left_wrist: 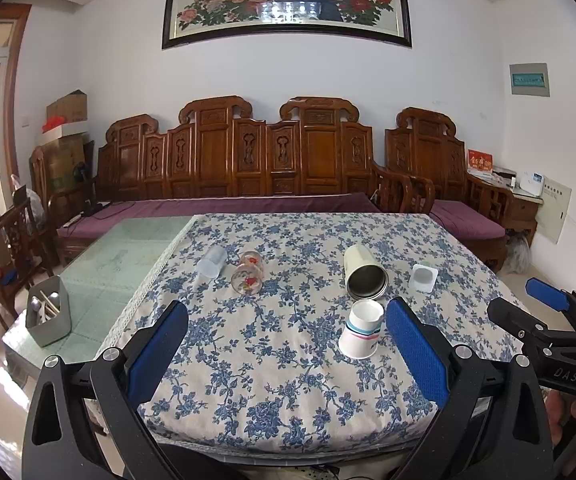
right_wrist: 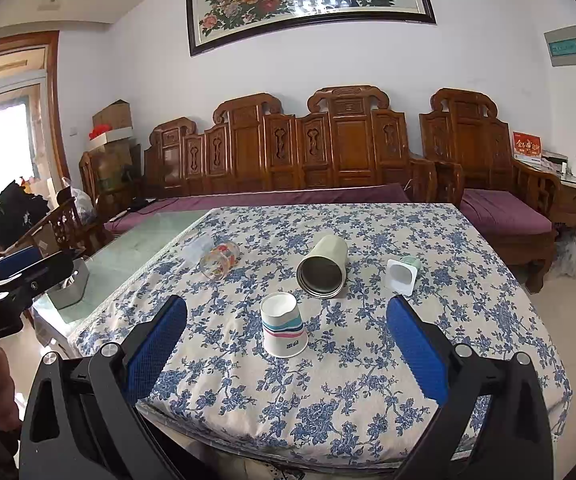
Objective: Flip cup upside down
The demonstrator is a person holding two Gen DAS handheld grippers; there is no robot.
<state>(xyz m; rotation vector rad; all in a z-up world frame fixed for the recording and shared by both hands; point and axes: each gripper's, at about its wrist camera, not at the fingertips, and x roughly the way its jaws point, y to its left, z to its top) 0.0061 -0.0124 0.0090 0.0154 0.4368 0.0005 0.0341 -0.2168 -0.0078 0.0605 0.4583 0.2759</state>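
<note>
Readable text is scarce. Embossed letters "DAS" on the black plastic body of the right gripper [left_wrist: 550, 322], seen at the right edge of the left wrist view. The black body of the left gripper [right_wrist: 20, 276] carries a pale embossed word in the right wrist view, too blurred to read. The red card with gold Chinese characters [right_wrist: 527, 145] stands on the wooden side table by the wall; characters not legible, possibly four. The white paper cup with teal and pink stripes [right_wrist: 284, 326] has a small dark print near its lower rim, unreadable. The grey wall panel with a green strip [left_wrist: 529, 79] shows markings too small to make out.
</note>
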